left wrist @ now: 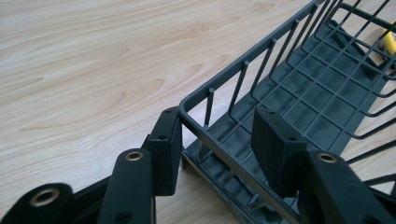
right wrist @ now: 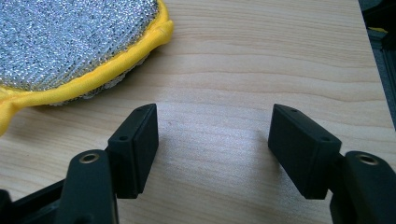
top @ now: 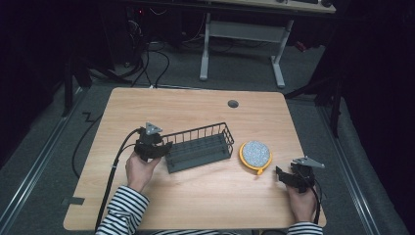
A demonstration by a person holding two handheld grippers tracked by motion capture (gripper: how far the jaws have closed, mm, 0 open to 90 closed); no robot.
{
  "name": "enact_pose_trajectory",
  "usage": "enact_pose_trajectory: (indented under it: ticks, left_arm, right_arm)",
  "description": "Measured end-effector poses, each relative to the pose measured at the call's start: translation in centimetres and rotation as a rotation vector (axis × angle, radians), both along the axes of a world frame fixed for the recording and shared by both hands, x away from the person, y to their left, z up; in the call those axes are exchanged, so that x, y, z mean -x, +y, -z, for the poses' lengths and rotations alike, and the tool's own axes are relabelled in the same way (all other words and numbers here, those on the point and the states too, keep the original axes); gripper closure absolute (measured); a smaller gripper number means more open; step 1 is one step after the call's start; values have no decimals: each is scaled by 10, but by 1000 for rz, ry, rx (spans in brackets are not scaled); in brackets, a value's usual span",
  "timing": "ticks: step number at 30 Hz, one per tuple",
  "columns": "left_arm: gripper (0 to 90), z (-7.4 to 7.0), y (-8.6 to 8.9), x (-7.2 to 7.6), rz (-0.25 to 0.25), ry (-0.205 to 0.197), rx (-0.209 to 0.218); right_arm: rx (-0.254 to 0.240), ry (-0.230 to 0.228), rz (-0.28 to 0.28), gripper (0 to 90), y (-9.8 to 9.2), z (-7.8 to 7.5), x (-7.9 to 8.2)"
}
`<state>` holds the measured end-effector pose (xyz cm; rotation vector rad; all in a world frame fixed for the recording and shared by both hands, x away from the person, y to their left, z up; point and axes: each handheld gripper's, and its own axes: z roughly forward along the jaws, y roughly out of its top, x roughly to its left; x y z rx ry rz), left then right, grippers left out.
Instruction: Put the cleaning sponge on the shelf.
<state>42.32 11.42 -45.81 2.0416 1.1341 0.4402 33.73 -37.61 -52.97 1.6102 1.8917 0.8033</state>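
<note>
The left gripper (top: 164,148) clamps the dark grey wire basket's (top: 200,145) end rim, wrist level. The right gripper (top: 281,174) rests on the wooden table (top: 195,196), jaws apart and empty, beside the yellow-rimmed silver scouring pad (top: 255,155).

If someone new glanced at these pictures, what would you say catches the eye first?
Probably the dark wire basket at mid-table, its left end wall between the jaws of the left gripper. Next, the round silver scrubber with its yellow rim, lying right of the basket, with the right gripper open just beside it.

High view above table (top: 195,196) looking forward and down, gripper views close, low over tabletop, left sharing wire basket (left wrist: 299,93), right sharing scouring pad (right wrist: 70,46)
</note>
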Motion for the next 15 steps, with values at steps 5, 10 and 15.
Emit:
enact_pose_trajectory:
  ticks: [5, 10, 15]
  left_arm:
    - [544, 1, -3, 5, 16, -2, 13]
    - [546, 3, 0, 7, 14, 7, 56]
    - [516, 3, 0, 7, -3, 12, 61]
  right_arm:
    - [1, 2, 1, 337, 0, 0, 0]
    - [1, 1, 2, 337, 0, 0, 0]
    - [2, 2, 3, 338, 0, 0, 0]
